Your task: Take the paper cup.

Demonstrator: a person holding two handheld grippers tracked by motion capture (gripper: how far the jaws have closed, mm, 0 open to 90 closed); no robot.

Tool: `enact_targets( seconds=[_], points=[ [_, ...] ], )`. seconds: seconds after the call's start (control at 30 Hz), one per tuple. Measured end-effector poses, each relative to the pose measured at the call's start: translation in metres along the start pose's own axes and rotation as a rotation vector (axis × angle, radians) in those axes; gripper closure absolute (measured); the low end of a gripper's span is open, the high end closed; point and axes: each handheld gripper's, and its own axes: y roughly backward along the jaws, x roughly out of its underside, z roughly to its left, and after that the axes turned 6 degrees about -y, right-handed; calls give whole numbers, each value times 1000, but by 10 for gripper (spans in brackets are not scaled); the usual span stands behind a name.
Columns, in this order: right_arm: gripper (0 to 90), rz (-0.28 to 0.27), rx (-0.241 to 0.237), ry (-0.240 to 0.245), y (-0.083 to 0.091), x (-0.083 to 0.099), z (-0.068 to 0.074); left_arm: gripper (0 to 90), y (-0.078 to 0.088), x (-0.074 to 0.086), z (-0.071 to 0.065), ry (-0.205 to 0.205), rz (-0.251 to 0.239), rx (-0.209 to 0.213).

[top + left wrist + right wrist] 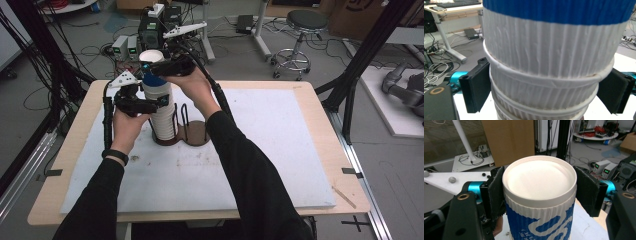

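**Two grippers on a stack of ribbed paper cups**

A tall stack of cups (162,112) stands upright on a dark round-lobed stand (192,134) with thin wire uprights, on the white mat (280,150) that covers the wooden desk (325,105). The stack sits left of the desk's middle, toward the far edge.

The top cup (539,202) is blue with white markings and a white rim; in the right gripper view it appears upside down, its recessed white base facing up. The cups below it (544,75) are white and ribbed, their rolled rims showing as rings one under another.

The left gripper (150,104) reaches in from the stack's left side. In the left gripper view its two black jaws sit on either side of the white cups just under the blue one, clamped against the ribbed wall.

The right gripper (157,66) comes in higher, at the top of the stack. In the right gripper view its padded jaws flank the blue cup just below the rim; the left pad presses the wall, while whether the right pad touches is unclear, so its hold cannot be told.
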Motion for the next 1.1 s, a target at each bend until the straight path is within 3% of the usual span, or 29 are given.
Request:
enact_targets(
  seconds=[0.77, 1.1],
  points=[
    [302, -198, -45, 30, 42, -25, 13, 117, 1, 0, 0, 2, 3, 1],
    [302, -225, -36, 68, 71, -32, 16, 117, 1, -1, 0, -4, 8, 0]
  ],
)
